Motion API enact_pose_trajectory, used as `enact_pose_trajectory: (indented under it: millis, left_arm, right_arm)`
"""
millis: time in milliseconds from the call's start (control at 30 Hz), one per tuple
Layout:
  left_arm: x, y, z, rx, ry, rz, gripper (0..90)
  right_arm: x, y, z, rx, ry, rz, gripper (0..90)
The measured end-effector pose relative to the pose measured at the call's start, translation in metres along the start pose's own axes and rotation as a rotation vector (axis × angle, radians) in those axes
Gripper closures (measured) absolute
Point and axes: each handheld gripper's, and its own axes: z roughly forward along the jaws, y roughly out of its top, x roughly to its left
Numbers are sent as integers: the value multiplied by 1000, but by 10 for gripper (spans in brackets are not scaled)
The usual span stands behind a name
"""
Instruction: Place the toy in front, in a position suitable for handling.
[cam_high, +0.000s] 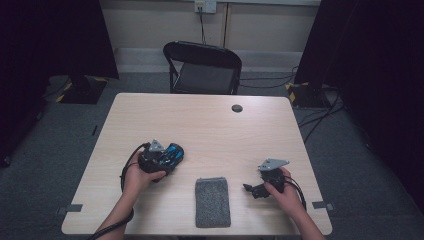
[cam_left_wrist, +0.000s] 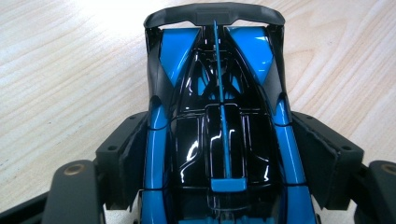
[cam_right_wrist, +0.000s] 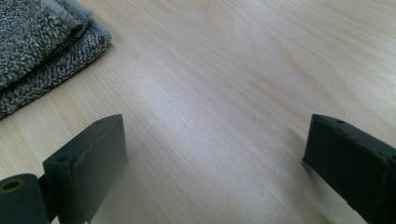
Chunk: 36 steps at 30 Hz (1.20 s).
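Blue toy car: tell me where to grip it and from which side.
Grip the blue toy car across its narrow middle, coming from its nose end along its length. The flanks there are straight and parallel, and the left tool already straddles them; the rear wing flares wider.

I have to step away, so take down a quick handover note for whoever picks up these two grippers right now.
Left gripper: jaws on either side of the blue and black toy car, pads close against its flanks; a firm grip is not certain. The car sits on the table, left of centre.
Right gripper: open, nothing between the jaws, low over bare wood on the right.
Folded grey cloth: flat at the near edge, between the two grippers, untouched.
Done: left gripper is in place around the car.
Left: probably close on the car and lift it; the right gripper is free, perhaps for the cloth.
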Motion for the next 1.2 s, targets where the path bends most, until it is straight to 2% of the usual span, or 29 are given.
enact_pose_trajectory:
  millis: [100, 333, 433, 867, 1200]
  left_arm:
    - [0, 0, 0, -1, 11, 1, 258]
    - [-2, 0, 0, 0, 18, -27, 259]
    - [-2, 2, 0, 8, 30, -22, 259]
    - [-4, 2, 0, 12, 33, -37, 260]
    - [-5, 4, -1, 39, 35, -47, 260]
  right_arm:
    - [0, 0, 0, 1, 0, 0, 46]
    - [0, 1, 1, 3, 0, 0, 42]
    - [0, 1, 1, 3, 1, 0, 42]
    - [0, 1, 1, 3, 1, 0, 41]
    - [0, 1, 1, 4, 1, -1, 39]
